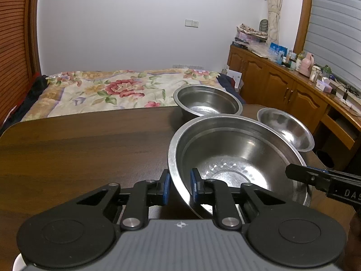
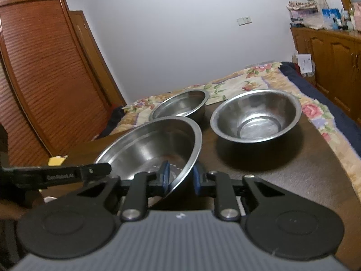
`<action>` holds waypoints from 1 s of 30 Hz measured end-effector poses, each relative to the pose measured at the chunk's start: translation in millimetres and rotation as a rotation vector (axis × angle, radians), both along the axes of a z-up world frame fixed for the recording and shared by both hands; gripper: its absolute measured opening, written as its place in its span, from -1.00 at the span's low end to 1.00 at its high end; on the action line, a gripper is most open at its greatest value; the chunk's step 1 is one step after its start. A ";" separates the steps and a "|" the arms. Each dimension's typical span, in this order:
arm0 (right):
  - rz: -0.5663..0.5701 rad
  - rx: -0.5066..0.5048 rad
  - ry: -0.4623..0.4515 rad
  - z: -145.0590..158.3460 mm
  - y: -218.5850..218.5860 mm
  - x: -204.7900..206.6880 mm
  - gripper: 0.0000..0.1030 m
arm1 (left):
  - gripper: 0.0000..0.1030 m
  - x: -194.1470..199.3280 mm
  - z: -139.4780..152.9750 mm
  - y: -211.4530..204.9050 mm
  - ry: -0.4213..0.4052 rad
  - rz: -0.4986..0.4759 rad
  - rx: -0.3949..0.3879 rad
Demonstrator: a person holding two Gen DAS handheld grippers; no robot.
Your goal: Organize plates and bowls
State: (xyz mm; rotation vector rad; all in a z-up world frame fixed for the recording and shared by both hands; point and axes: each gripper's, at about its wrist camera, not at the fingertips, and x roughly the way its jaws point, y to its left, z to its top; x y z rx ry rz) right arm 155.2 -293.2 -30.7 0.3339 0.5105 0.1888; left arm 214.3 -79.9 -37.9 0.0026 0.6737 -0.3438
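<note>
The big bowl [image 1: 237, 158] sat on the desk [image 1: 90, 146] near two smaller bowls, one behind it [image 1: 206, 100] and one to the right [image 1: 285, 128]. The left gripper [image 1: 179, 186] and right gripper [image 2: 180, 176] each straddled its rim, fingers [image 1: 165, 186] not quite closed on the wall. To lift well, both should probably pinch firmly and rise together, keeping the bowl level so it does not swing.
</note>
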 end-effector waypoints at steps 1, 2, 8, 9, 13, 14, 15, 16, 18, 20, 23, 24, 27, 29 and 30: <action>0.005 -0.002 -0.005 0.9 0.4 -2.1 -0.54 | -0.60 -1.8 0.4 1.4 -0.005 -0.006 -0.001; 0.010 -0.011 -0.013 2.1 1.7 -4.7 -0.54 | -0.60 -3.6 0.5 3.0 -0.007 -0.012 -0.002; 0.036 -0.011 -0.046 7.2 3.8 -19.7 -0.54 | -0.60 -18.7 1.7 12.0 -0.013 -0.029 -0.021; 0.041 -0.007 -0.049 7.2 4.0 -22.2 -0.54 | -0.60 -22.0 2.3 14.2 -0.013 -0.032 -0.026; 0.052 0.008 -0.050 7.0 3.8 -31.5 -0.54 | -0.60 -34.0 4.4 19.7 -0.024 -0.057 -0.035; 0.055 0.011 -0.050 7.2 3.9 -35.0 -0.54 | -0.60 -36.8 5.1 21.0 -0.027 -0.064 -0.038; 0.058 0.014 -0.054 7.7 3.7 -38.0 -0.54 | -0.60 -40.2 5.8 22.7 -0.030 -0.070 -0.044; 0.061 0.019 -0.058 8.4 3.6 -41.5 -0.54 | -0.60 -43.4 6.6 24.5 -0.031 -0.076 -0.051; 0.070 0.022 -0.063 9.8 4.7 -46.6 -0.54 | -0.60 -50.4 7.8 26.8 -0.037 -0.085 -0.053; 0.082 0.015 -0.069 10.4 6.6 -52.5 -0.54 | -0.60 -56.3 9.1 27.9 -0.047 -0.091 -0.045; 0.088 0.002 -0.074 9.0 7.8 -59.8 -0.54 | -0.60 -65.9 9.8 29.8 -0.056 -0.103 -0.043; 0.090 0.005 -0.071 7.6 7.5 -61.7 -0.54 | -0.60 -69.5 9.8 30.8 -0.057 -0.108 -0.044; 0.097 0.012 -0.067 3.7 5.9 -66.5 -0.54 | -0.60 -77.7 8.5 34.0 -0.065 -0.125 -0.044; 0.097 0.014 -0.064 0.2 5.6 -70.2 -0.54 | -0.60 -81.6 7.5 34.9 -0.063 -0.139 -0.045; 0.095 0.016 -0.062 -1.7 6.0 -72.7 -0.54 | -0.60 -83.0 7.1 35.1 -0.060 -0.141 -0.048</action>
